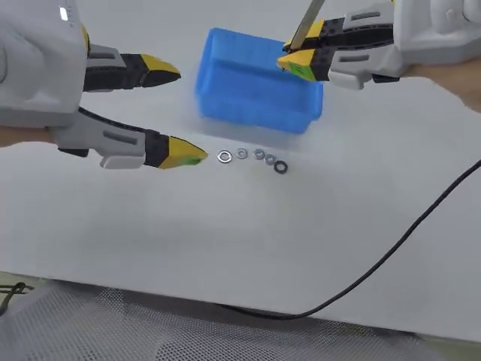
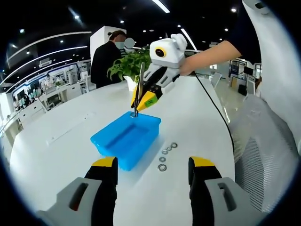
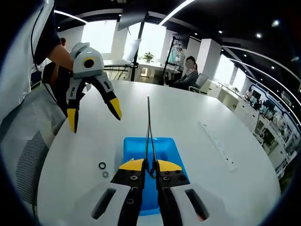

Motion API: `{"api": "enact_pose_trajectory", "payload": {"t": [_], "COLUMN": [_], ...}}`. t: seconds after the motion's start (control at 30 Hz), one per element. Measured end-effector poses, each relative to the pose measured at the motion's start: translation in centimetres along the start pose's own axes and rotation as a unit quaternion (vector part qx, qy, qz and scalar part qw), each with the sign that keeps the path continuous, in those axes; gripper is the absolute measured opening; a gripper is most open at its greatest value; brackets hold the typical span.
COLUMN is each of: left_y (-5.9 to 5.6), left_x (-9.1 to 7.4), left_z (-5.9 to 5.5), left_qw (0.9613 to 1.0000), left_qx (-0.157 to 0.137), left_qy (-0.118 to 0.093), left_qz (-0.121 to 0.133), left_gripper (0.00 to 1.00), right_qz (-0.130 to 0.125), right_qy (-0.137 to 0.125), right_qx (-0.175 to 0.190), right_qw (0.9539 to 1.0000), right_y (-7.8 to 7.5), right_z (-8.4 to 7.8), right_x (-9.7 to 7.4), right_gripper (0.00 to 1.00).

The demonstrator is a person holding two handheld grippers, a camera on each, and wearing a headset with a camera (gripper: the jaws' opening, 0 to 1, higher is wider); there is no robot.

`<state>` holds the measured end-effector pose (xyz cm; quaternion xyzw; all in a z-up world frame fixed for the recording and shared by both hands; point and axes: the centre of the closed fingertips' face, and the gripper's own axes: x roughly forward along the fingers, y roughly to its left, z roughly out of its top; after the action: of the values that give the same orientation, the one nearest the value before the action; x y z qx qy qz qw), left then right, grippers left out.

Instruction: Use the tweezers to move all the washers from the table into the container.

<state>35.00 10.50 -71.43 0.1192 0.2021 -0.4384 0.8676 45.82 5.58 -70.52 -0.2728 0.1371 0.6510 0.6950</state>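
Several small washers lie in a short row on the white table, just in front of the blue container. My left gripper is open, its lower jaw tip close to the leftmost washer. My right gripper is shut on the tweezers above the container's far right corner. In the left gripper view the tweezers point down into the container, with the washers to its right. In the right gripper view the tweezers reach over the container. Whether their tips hold a washer is too small to tell.
A black cable runs across the table's right side and over its front edge. A mesh chair seat sits below that edge. A person and a potted plant stand beyond the table's far end.
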Motion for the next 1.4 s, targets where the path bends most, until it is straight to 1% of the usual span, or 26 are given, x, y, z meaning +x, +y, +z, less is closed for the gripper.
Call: {"api": "enact_pose_trajectory", "payload": {"t": [0.07,0.17,0.27,0.33,0.37,0.43,0.5,0.63,0.73,0.77,0.83,0.93,1.1,1.17,1.27,1.4], "left_y": [0.0,-0.2,-0.1,-0.2,-0.3,-0.4,-0.5,-0.3,-0.4,-0.4,-0.4,-0.6,-0.8,-0.8,-0.9,-0.8], "left_x": [0.0,0.0,0.0,0.1,0.1,0.1,0.1,0.1,0.1,0.2,0.2,0.2,0.2,0.1,0.0,0.0], "left_z": [-0.4,-0.8,-1.3,-1.9,-2.0,-2.2,-2.3,-2.3,-2.2,-2.1,-2.3,-2.4,-2.6,-2.6,-2.6,-2.6], "left_qw": [1.0000,0.9999,0.9998,0.9997,0.9996,0.9995,0.9993,0.9992,0.9993,0.9994,0.9995,0.9993,0.9992,0.9993,0.9992,0.9992], "left_qx": [-0.005,-0.011,-0.015,-0.014,-0.014,-0.018,-0.022,-0.028,-0.030,-0.028,-0.019,-0.025,-0.025,-0.018,-0.023,-0.023], "left_qy": [0.003,0.005,0.009,0.021,0.023,0.026,0.027,0.026,0.019,0.017,0.021,0.023,0.026,0.028,0.027,0.028], "left_qz": [0.000,-0.003,-0.001,-0.005,-0.005,-0.008,-0.011,-0.009,-0.011,-0.012,-0.011,-0.017,-0.018,-0.019,-0.019,-0.019], "left_gripper": [0.66,0.66,0.66,0.65,0.65,0.65,0.66,0.66,0.68,0.70,0.71,0.71,0.71,0.71,0.71,0.71], "right_qz": [0.002,0.007,0.016,0.017,0.016,0.014,0.013,0.016,0.016,0.017,0.016,0.019,0.024,0.025,0.025,0.020], "right_qy": [0.004,0.008,0.014,0.018,0.021,0.020,0.011,0.008,0.000,0.001,0.007,0.009,0.016,0.017,0.015,0.014], "right_qx": [0.007,0.016,0.025,0.031,0.041,0.045,0.052,0.048,0.051,0.052,0.046,0.048,0.049,0.051,0.053,0.053], "right_qw": [1.0000,0.9998,0.9995,0.9992,0.9988,0.9987,0.9985,0.9987,0.9986,0.9985,0.9988,0.9986,0.9984,0.9983,0.9982,0.9983], "right_y": [-0.4,-0.6,-0.3,-0.3,-0.3,-0.1,0.0,0.3,0.2,0.2,0.1,0.1,0.4,0.5,0.8,0.7], "right_z": [-0.6,-1.4,-2.6,-3.5,-4.1,-4.6,-4.6,-4.5,-4.3,-4.3,-4.5,-4.8,-5.2,-5.3,-5.3,-5.3], "right_x": [0.8,1.7,2.7,3.3,3.6,4.0,4.2,4.3,4.5,4.5,4.8,5.0,5.4,5.4,5.4,5.4], "right_gripper": [0.10,0.10,0.10,0.10,0.10,0.10,0.10,0.10,0.10,0.10,0.10,0.10,0.10,0.10,0.10,0.10]}}
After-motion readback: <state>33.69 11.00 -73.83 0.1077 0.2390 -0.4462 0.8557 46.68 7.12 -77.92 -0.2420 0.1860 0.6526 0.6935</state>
